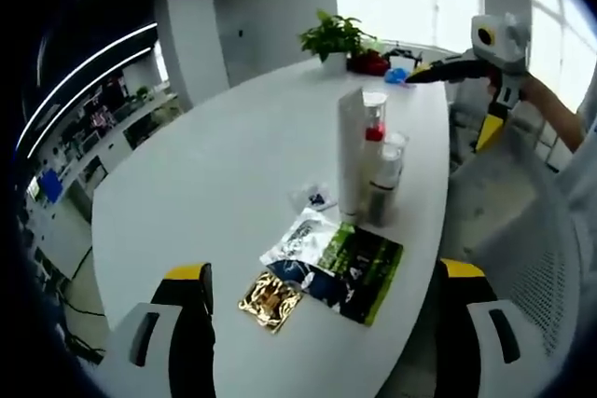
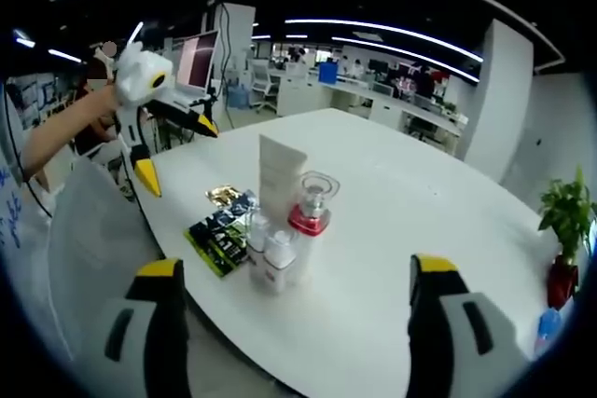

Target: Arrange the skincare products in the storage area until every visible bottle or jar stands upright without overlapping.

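A cluster of skincare products stands upright on the white oval table. It holds a tall white tube, a pump bottle with a red collar and small white bottles. In the right gripper view the tube, the red-collared bottle and the small bottles stand close together. Flat sachets lie beside them, one of them gold. My left gripper hovers open above the sachets. My right gripper is open and held back from the cluster.
A potted plant with a red object and a blue object stands at the table's far end. A grey mesh chair sits beside the table. Office desks and monitors line the background. The sachets lie near the table edge.
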A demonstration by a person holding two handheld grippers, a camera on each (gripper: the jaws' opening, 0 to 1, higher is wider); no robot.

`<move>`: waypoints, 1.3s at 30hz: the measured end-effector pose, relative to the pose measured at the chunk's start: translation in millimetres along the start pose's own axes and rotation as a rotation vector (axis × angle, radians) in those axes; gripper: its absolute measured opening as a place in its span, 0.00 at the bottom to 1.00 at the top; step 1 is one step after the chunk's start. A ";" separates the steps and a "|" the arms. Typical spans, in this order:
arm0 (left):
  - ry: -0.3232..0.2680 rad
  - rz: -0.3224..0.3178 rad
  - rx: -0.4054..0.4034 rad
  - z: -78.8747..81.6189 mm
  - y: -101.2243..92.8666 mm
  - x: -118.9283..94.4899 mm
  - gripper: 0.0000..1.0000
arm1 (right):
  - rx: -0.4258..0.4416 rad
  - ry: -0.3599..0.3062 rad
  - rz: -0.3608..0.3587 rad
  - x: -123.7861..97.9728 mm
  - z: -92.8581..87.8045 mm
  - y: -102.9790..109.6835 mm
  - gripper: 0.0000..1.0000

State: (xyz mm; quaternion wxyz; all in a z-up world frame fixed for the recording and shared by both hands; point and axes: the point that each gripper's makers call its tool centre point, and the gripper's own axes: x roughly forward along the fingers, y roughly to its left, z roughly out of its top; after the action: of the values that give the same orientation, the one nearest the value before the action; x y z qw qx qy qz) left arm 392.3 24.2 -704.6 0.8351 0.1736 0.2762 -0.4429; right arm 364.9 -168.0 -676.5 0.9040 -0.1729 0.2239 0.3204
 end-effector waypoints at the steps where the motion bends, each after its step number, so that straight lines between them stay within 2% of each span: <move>1: -0.008 0.006 -0.006 1.5 -1.2 -1.0 0.97 | 0.004 0.003 0.005 -1.1 -1.0 0.6 1.00; 3: -0.015 0.016 -0.010 2.8 -2.0 -2.0 0.97 | 0.011 -0.003 0.009 -2.5 -0.6 0.3 1.00; 5: -0.066 0.028 -0.051 8.5 -1.5 -3.1 0.97 | 0.022 0.005 0.021 -3.7 -2.0 2.4 1.00; 7: -0.069 0.015 -0.069 7.4 -3.5 -5.1 0.97 | 0.023 -0.001 0.019 -5.4 -1.0 2.7 1.00; 13: -0.063 0.027 -0.063 5.0 -8.4 -9.3 0.97 | 0.025 0.013 0.025 -7.8 -3.3 3.2 1.00; 16: -0.051 0.076 0.004 3.9 -4.1 -10.5 0.97 | 0.026 0.018 0.024 -8.1 -5.1 1.9 1.00; 20: -0.102 0.082 -0.030 10.1 -5.0 -11.5 0.97 | 0.020 0.026 0.027 -5.4 -8.9 -3.4 1.00; 27: -0.101 0.128 -0.034 8.1 3.2 -12.3 0.97 | 0.012 0.052 0.028 5.6 -18.2 -25.6 1.00; 33: -0.123 0.163 -0.057 16.5 7.0 -14.8 0.97 | 0.003 0.048 0.032 15.8 -18.3 -48.5 1.00; 35: -0.136 0.156 -0.071 19.2 5.5 -15.0 0.97 | -0.005 0.062 0.036 20.2 -19.6 -56.5 0.97; 39: -0.105 0.174 -0.080 16.4 9.7 -15.0 0.97 | -0.009 0.065 0.040 29.7 -18.7 -71.6 0.94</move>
State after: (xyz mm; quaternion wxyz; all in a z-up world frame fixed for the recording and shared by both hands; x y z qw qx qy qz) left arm 398.7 30.4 -682.1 0.8900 0.1400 0.2334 -0.3659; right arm 427.0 -214.3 -695.4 0.8889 -0.1826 0.2551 0.3339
